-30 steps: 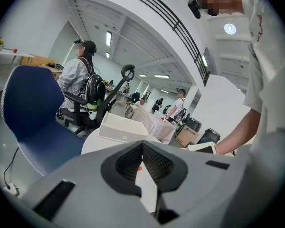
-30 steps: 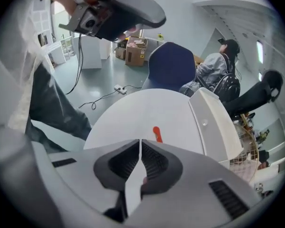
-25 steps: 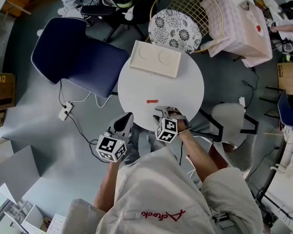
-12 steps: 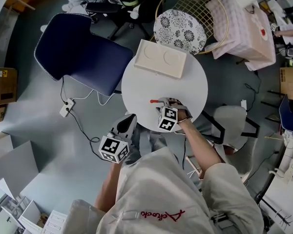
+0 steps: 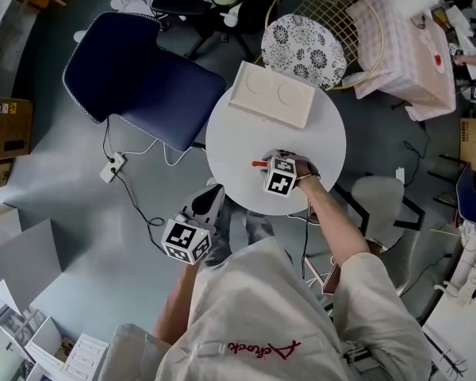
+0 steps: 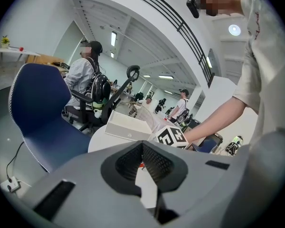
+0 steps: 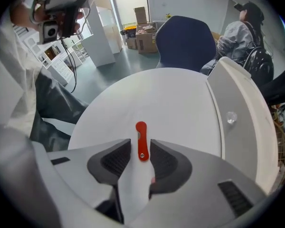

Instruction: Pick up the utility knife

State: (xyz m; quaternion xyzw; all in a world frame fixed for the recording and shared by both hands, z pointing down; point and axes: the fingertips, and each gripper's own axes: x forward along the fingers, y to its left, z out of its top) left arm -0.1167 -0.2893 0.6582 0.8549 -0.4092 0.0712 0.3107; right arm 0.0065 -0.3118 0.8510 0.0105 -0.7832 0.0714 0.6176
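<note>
A small red utility knife (image 5: 259, 163) (image 7: 141, 140) lies flat on the round white table (image 5: 301, 129), near its front edge. My right gripper (image 5: 271, 163) (image 7: 141, 153) points steeply down over it. Its jaws have just been closing, and the knife's near end lies between the dark pads (image 7: 118, 159) with a thin gap on each side. In the head view only the knife's left tip shows past the marker cube. My left gripper (image 5: 211, 192) (image 6: 142, 146) hangs off the table's lower left, its tips together and holding nothing.
A flat white box (image 5: 272, 94) sits at the table's far side. A dark blue chair (image 5: 139, 78) stands to the left and a wire basket with a patterned cushion (image 5: 305, 42) behind. A cable and plug (image 5: 115, 167) lie on the floor.
My right gripper has come forward over the knife and sunk toward the table, so it now covers most of the knife. The left gripper has stayed where it was.
</note>
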